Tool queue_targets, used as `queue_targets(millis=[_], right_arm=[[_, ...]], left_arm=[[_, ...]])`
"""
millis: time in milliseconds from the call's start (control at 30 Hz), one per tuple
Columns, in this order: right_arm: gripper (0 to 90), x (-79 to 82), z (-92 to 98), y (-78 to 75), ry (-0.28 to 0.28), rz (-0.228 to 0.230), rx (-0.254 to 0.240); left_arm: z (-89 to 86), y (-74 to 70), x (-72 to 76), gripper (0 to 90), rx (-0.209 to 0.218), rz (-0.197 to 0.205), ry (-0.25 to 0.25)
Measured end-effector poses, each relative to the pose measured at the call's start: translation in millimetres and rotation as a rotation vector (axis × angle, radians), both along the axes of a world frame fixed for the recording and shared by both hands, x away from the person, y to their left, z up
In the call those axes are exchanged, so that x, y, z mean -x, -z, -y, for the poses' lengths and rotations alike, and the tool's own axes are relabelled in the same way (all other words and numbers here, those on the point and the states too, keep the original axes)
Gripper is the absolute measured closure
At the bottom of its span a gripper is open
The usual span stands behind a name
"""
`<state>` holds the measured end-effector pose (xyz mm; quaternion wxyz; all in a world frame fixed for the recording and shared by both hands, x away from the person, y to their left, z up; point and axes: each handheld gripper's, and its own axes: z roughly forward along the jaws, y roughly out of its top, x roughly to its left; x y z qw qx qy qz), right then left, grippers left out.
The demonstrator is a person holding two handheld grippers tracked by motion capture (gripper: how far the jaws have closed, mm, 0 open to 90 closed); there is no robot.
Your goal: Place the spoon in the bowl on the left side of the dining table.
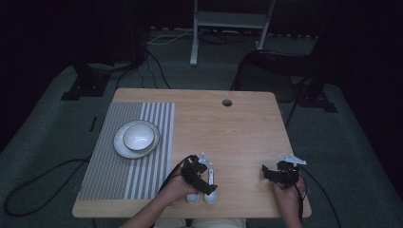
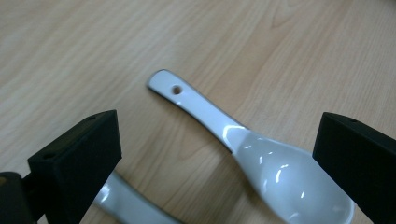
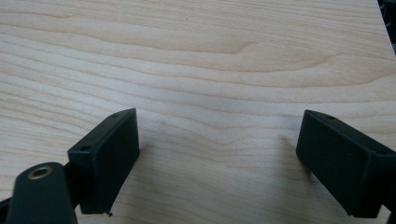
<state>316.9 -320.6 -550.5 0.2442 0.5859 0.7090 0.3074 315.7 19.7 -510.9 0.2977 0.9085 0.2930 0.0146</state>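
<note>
Two white ceramic spoons lie side by side near the table's front edge, one (image 1: 210, 196) to the right of the other (image 1: 192, 198). My left gripper (image 1: 197, 173) hovers just over them, open. In the left gripper view its black jaws stand wide apart around one spoon (image 2: 261, 158), whose handle with a small hole points away; part of the second spoon (image 2: 128, 205) shows at the lower left. My left gripper (image 2: 217, 158) touches neither. My right gripper (image 1: 278, 173) is open over bare wood at the front right, and my right gripper (image 3: 219, 154) has nothing between its jaws.
A grey striped placemat (image 1: 119, 166) covers the table's left side, with a white bowl (image 1: 139, 137) on a white plate (image 1: 119, 147). A cable hole (image 1: 227, 102) sits near the far edge. The wooden table (image 1: 228, 128) stands on dark carpet with cables around it.
</note>
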Motion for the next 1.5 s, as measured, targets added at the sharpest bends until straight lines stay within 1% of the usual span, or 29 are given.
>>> queue_targets(millis=[67, 100, 133, 233, 267, 333, 367, 433, 500, 533, 567, 600, 700, 733, 767, 833, 900, 967, 1000, 1067, 1100, 1133, 1167, 1233, 1267, 1333, 1433, 1467, 1500], right_arm=[[12.6, 0.0, 0.0, 0.0, 0.0, 0.0, 0.0], [12.6, 0.0, 0.0, 0.0, 0.0, 0.0, 0.0], [12.6, 0.0, 0.0, 0.0, 0.0, 0.0, 0.0], [12.6, 0.0, 0.0, 0.0, 0.0, 0.0, 0.0], [12.6, 0.0, 0.0, 0.0, 0.0, 0.0, 0.0], [12.6, 0.0, 0.0, 0.0, 0.0, 0.0, 0.0], [12.6, 0.0, 0.0, 0.0, -0.001, 0.001, 0.0], [12.6, 0.0, 0.0, 0.0, 0.0, 0.001, 0.0], [12.6, 0.0, 0.0, 0.0, 0.0, 0.0, 0.0], [12.6, 0.0, 0.0, 0.0, 0.0, 0.0, 0.0], [12.6, 0.0, 0.0, 0.0, 0.0, 0.0, 0.0], [12.6, 0.0, 0.0, 0.0, 0.0, 0.0, 0.0], [12.6, 0.0, 0.0, 0.0, -0.001, 0.001, 0.001], [12.6, 0.0, 0.0, 0.0, 0.0, 0.0, 0.0], [12.6, 0.1, -0.1, 0.0, 0.0, 0.0, 0.0], [12.6, 0.0, 0.0, 0.0, 0.0, 0.001, 0.0], [12.6, 0.1, -0.1, 0.0, 0.0, 0.0, 0.0], [12.6, 0.1, 0.0, 0.0, 0.0, 0.0, 0.0], [12.6, 0.1, -0.1, 0.0, 0.0, 0.0, 0.0], [12.6, 0.1, 0.0, 0.0, 0.0, 0.0, 0.0], [12.7, 0.1, -0.1, 0.0, 0.001, 0.0, -0.001], [12.6, 0.1, -0.1, 0.0, 0.0, 0.0, 0.0], [12.6, 0.0, 0.0, 0.0, 0.0, 0.0, 0.0], [12.6, 0.1, -0.1, 0.0, 0.0, 0.0, 0.0], [12.6, 0.0, -0.1, 0.0, 0.0, 0.001, 0.0], [12.6, 0.1, 0.0, 0.0, 0.0, 0.0, 0.0], [12.6, 0.0, 0.0, 0.0, 0.0, 0.001, 0.0], [12.6, 0.0, -0.1, 0.0, 0.0, 0.001, 0.0], [12.6, 0.0, -0.1, 0.0, 0.0, 0.001, 0.0]], left_arm=[[2.0, 0.9, -0.2, 1.4, -0.009, -0.002, 0.007], [5.1, 2.3, 0.1, 1.4, -0.025, 0.003, 0.019], [6.3, 2.8, -0.3, 4.4, -0.025, -0.002, 0.023], [10.3, 6.2, -1.5, 4.4, -0.041, -0.008, 0.017], [11.4, 7.7, -2.0, 4.4, -0.041, -0.013, 0.006], [13.1, 10.0, -2.9, 4.5, -0.045, -0.025, 0.009], [13.7, 10.7, -3.0, 5.7, -0.049, -0.023, 0.008], [15.7, 12.6, -3.7, 6.4, -0.064, -0.032, 0.01], [17.4, 12.8, -3.7, 7.7, -0.067, -0.023, 0.007], [17.7, 12.2, -4.3, 11.5, -0.06, -0.027, 0.012], [18.4, 12.0, -5.0, 12.5, -0.059, -0.032, 0.016], [19.7, 12.1, -5.0, 12.6, -0.064, -0.027, 0.014], [22.7, 11.7, -4.1, 15.1, -0.068, -0.02, 0.035], [24.1, 11.8, -3.1, 15.2, -0.078, -0.008, 0.043], [25.1, 11.8, -2.0, 17.1, -0.076, 0.005, 0.043], [26.4, 11.3, -1.3, 24.7, -0.078, 0.022, 0.046], [27.2, 10.7, -1.0, 34.1, -0.086, 0.044, 0.048], [28.6, 10.1, -1.2, 38.6, -0.096, 0.059, 0.051], [28.9, 9.8, -1.8, 44.5, -0.099, 0.062, 0.051], [29.1, 9.2, -2.8, 48.6, -0.104, 0.06, 0.052], [30.1, 9.1, -3.5, 48.6, -0.106, 0.066, 0.051], [30.5, 9.0, -3.7, 52.4, -0.107, 0.067, 0.052], [30.8, 8.9, -3.8, 53.9, -0.105, 0.066, 0.052], [31.6, 9.0, -3.3, 58.2, -0.111, 0.081, 0.062], [31.6, 8.9, -3.6, 60.5, -0.105, 0.076, 0.063], [32.1, 8.8, -3.8, 64.4, -0.107, 0.078, 0.062], [32.9, 8.9, -4.2, 67.5, -0.101, 0.074, 0.059], [33.3, 8.9, -4.2, 69.5, -0.101, 0.074, 0.066], [33.8, 9.0, -3.9, 73.4, -0.099, 0.075, 0.067]])
